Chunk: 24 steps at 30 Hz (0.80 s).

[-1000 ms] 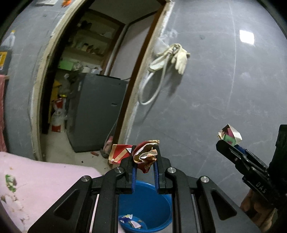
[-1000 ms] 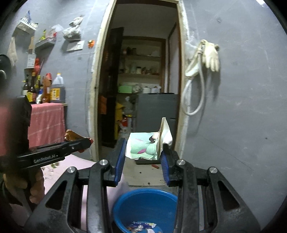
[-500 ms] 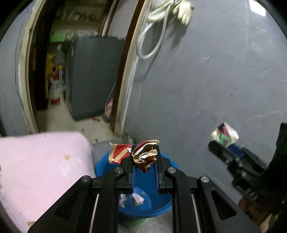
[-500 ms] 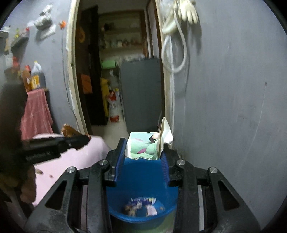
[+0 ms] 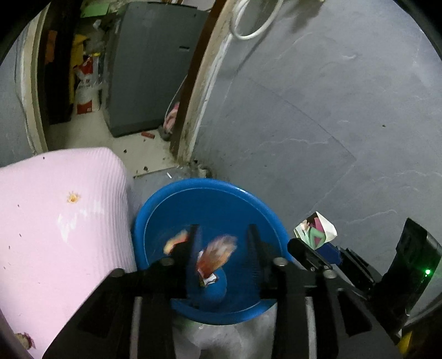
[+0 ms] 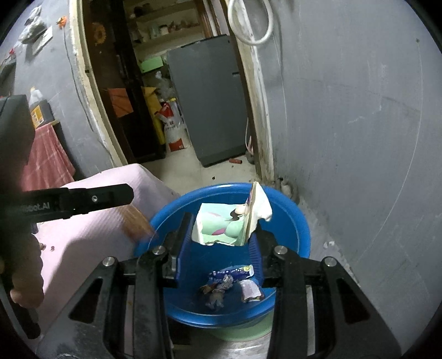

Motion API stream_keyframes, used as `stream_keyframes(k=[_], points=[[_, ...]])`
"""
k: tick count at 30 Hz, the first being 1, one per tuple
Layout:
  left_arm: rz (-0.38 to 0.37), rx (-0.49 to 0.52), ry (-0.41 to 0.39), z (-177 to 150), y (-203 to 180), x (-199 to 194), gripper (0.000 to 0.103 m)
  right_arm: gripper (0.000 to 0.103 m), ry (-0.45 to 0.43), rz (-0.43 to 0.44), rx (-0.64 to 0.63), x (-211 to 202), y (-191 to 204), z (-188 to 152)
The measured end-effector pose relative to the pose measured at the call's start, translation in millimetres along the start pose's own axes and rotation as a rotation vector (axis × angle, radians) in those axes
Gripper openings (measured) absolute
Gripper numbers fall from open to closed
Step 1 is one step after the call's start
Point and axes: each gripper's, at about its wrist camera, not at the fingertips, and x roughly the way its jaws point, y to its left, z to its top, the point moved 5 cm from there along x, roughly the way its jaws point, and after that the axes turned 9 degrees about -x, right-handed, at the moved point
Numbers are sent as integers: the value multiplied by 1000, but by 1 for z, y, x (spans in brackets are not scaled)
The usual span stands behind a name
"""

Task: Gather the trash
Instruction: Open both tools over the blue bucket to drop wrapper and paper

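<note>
A blue basin (image 5: 207, 183) stands on the floor below both grippers. My left gripper (image 5: 222, 240) hangs over it with its jaws opening. A crumpled red and orange wrapper (image 5: 218, 255) is blurred between the fingers, with no pad pressing on it. In the right wrist view the left gripper (image 6: 128, 196) comes in from the left, with an orange-brown blur (image 6: 138, 223) under its tip. My right gripper (image 6: 221, 237) is shut on a folded green and white paper (image 6: 223, 223) over the basin (image 6: 301, 221). From the left wrist view, the right gripper (image 5: 297, 244) and its paper (image 5: 316, 229) sit at the basin's right rim.
Several small wrappers (image 6: 229, 284) lie in the basin's bottom. A pink cloth-covered surface (image 5: 55, 221) borders the basin on the left and a grey wall (image 5: 317, 110) on the right. Behind is a doorway with a grey appliance (image 6: 210, 105) and a white hose (image 6: 251, 24).
Both grippers have come down and tilted over the basin. The left jaws have spread and the red wrapper has slipped lower between them. The right gripper still grips its paper.
</note>
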Motion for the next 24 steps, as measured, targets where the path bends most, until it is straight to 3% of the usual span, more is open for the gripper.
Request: stream_keyframes(k=[7, 12, 14, 19, 22, 24], points=[[1, -38, 13, -5, 4, 2, 45, 50, -2, -2, 12, 1, -2, -2], [-6, -55, -12, -5, 5, -21, 51, 56, -46, -19, 19, -12, 0, 9], [-14, -60, -37, -1, 7, -35, 56, 65, -80, -30, 15, -25, 3, 16], [-27, -93, -167, 14, 17, -91, 86, 86, -177, -42, -9, -58, 21, 42], [-2, -93, -271, 22, 27, -131, 97, 96, -244, -29, -22, -78, 38, 60], [36, -87, -351, 26, 36, -160, 98, 101, -293, -16, -32, -92, 55, 72]])
